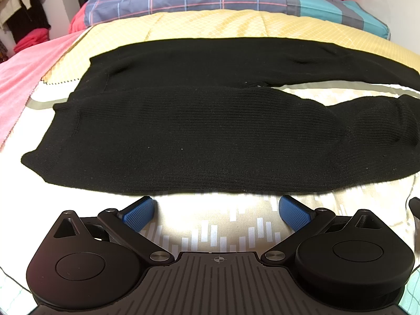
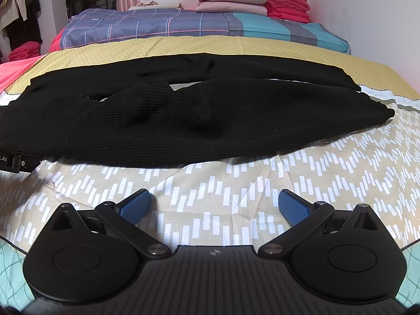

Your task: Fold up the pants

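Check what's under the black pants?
The pants lie on a patterned sheet and, farther back, a yellow blanket. Anything directly beneath is covered.

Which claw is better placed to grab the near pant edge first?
Left, probably. The left claw is open with its tips right at the near edge of the pants. The right claw is also open, but a strip of bare sheet separates it from the pants.

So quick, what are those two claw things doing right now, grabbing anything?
Left gripper: open, holding nothing, just short of the black ribbed knit pants.
Right gripper: open, empty, over the patterned bedsheet.
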A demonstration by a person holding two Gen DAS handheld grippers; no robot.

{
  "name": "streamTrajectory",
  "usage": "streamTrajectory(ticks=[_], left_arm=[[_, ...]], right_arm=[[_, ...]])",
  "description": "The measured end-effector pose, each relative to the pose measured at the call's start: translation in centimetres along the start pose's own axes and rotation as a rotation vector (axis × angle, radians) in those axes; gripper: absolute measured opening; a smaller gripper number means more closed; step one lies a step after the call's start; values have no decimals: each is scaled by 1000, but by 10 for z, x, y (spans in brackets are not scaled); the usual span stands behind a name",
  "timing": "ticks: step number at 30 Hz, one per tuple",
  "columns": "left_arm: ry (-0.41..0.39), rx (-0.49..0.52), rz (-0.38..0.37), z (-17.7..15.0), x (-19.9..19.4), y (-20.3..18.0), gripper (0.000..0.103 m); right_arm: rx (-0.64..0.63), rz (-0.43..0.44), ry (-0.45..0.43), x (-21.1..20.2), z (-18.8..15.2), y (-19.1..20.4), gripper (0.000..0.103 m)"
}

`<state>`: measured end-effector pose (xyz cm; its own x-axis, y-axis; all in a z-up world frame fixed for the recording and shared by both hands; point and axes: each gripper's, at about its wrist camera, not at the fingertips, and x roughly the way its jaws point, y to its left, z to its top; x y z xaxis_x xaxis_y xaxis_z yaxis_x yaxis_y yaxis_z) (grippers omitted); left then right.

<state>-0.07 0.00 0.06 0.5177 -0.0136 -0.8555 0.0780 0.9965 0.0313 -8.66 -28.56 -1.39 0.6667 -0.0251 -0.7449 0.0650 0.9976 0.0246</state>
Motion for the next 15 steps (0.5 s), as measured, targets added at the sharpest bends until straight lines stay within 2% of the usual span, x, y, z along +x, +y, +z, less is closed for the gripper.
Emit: streamTrajectory(ticks=[15], left_arm=[[-18,2,-2,-2,-1,2,103]], right_arm=[[24,16,-40,-1,-1,1,103]])
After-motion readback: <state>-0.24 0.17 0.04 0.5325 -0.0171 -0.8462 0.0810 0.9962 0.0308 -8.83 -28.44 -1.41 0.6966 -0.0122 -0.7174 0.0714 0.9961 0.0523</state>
